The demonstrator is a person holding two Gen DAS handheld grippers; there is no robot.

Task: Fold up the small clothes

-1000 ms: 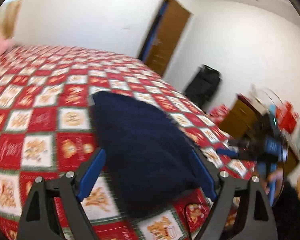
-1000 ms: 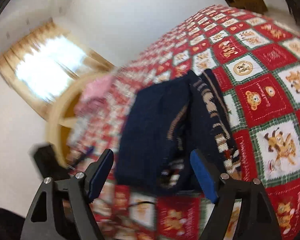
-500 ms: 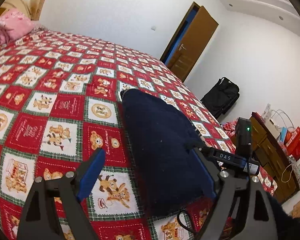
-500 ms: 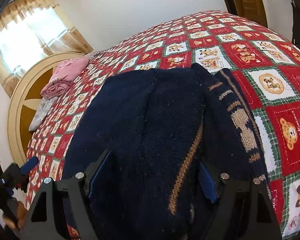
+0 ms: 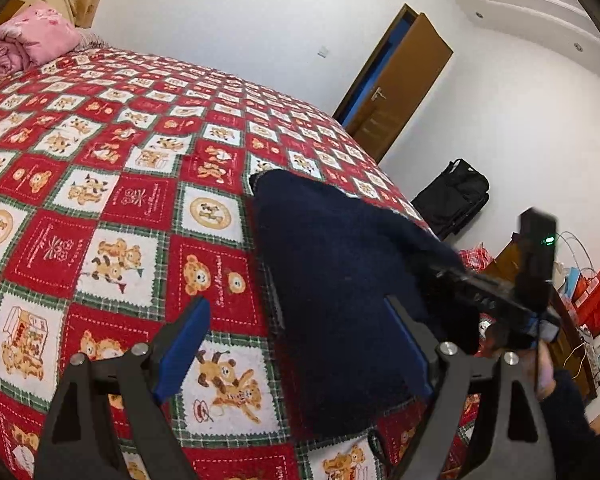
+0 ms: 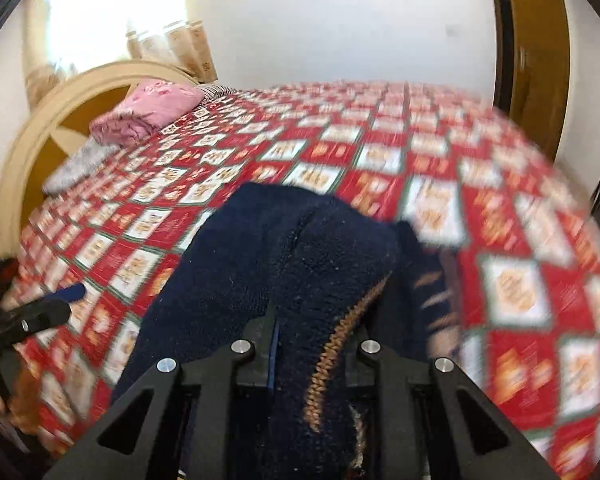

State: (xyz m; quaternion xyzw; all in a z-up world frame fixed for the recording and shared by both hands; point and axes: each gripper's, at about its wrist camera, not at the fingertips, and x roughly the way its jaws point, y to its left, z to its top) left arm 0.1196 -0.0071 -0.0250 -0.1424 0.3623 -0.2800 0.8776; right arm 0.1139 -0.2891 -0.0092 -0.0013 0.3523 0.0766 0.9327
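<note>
So the navy knit sweater (image 5: 340,280) is lying on the bed near the foot-end edge, on that red teddy-bear patchwork bedspread (image 5: 100,208), already doubled over by the look of it, with a tan stitched stripe (image 6: 340,336) running down the side closest to the right wrist cam. The right gripper (image 6: 312,344) has just been closing and the jaws are now pinched tight on a bunched-up bit of the knit, you can see the fabric humped up right between the fingers, so my guess is it's grabbing that near edge to pull it over for the next fold. The left gripper (image 5: 296,344) is sitting wide open with nothing in it: its left blue pad (image 5: 184,344) is over bare bedspread and the right one is over the sweater's near corner, not squeezing anything. Looks to me like it's waiting to pin or grab the other side. From the left cam you can see the right gripper's body (image 5: 496,296) coming in from the right over the sweater edge, so the two tools are pretty close and could bump if both go for the same corner. Other stuff: pink folded bedding (image 6: 148,112) up by the round headboard (image 6: 40,132), well clear. Brown door (image 5: 392,84), black bag (image 5: 452,196) on the floor and some red gift bags (image 5: 592,296) off the bed, none of it in the way
</note>
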